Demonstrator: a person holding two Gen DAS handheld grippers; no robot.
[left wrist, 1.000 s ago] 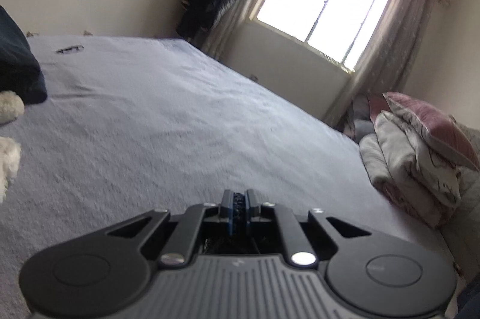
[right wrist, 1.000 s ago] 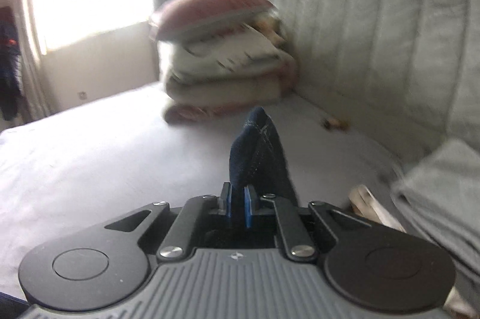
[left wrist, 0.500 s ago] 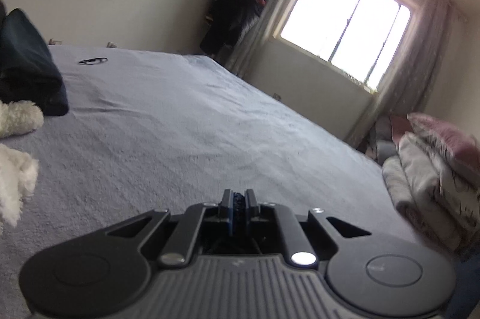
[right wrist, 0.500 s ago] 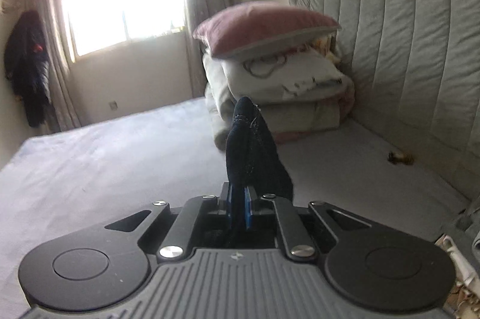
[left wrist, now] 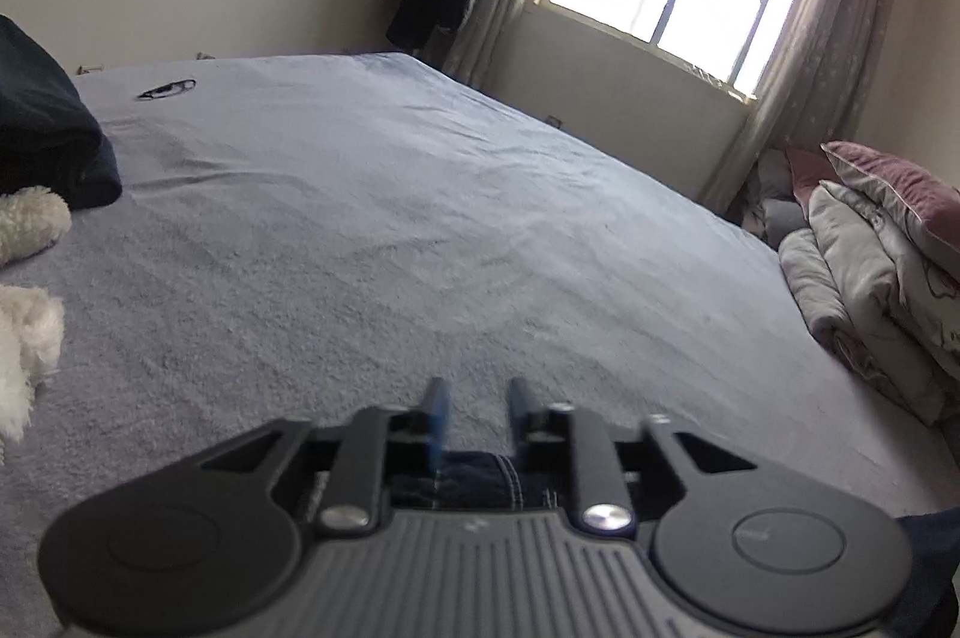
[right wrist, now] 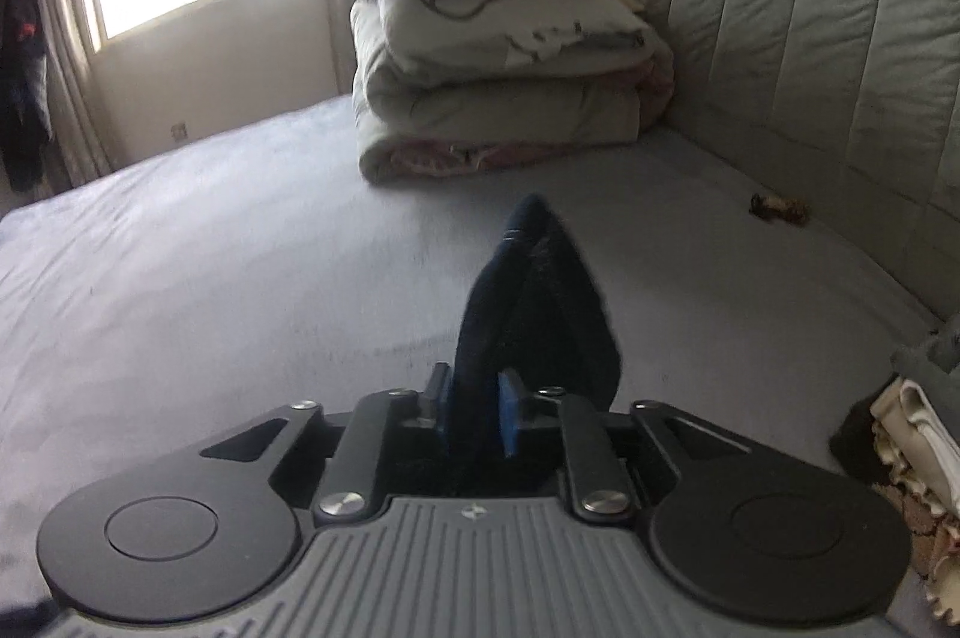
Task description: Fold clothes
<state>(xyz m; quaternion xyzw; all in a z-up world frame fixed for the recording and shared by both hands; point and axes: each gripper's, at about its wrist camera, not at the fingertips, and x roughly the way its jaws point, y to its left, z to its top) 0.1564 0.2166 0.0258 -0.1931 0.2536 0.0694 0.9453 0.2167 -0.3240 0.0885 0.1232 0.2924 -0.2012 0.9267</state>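
**Now: dark garment pinched in R claw, L claw parted over it**

Obs. R gripper (right wrist: pixel 474 407): jaws nearly closed, clamped on a bunched fold of the dark garment (right wrist: pixel 531 302), which stands up in a peak ahead of the pads. Cloth is lifted clear of the bed (right wrist: pixel 210 290) at that point; the rest hangs below the view, can't tell how it lies.

Obs. L gripper (left wrist: pixel 474 413): jaws parted by a clear gap, holding nothing. A strip of dark denim-like cloth w/ pale stitching (left wrist: pixel 480 476) shows just under the jaws, close to the body of the tool. Prob. the same garment, not certain.

Judgement: a fold or a carry is in hand w/ one end gripped. Fits either spreading the piece out flat or bringing an edge over in a fold; pics don't settle which. Next move calls for keeping R grip firm so the bunched cloth doesn't slip, and L closing on an edge only once the pads straddle it.

Surroundings: wide bare stretch of bed ahead of both, room to lay cloth. Stack of bedding w/ pink pillow (right wrist: pixel 498 38) by the headboard (right wrist: pixel 810 8); well apart. Dark pile (left wrist: pixel 42 122) and white fluffy thing (left wrist: pixel 27 230) at L edge. Small brown bit (right wrist: pixel 777 207) near headboard. Frilled item (right wrist: pixel 912 464) at R edge, nearest snag risk.
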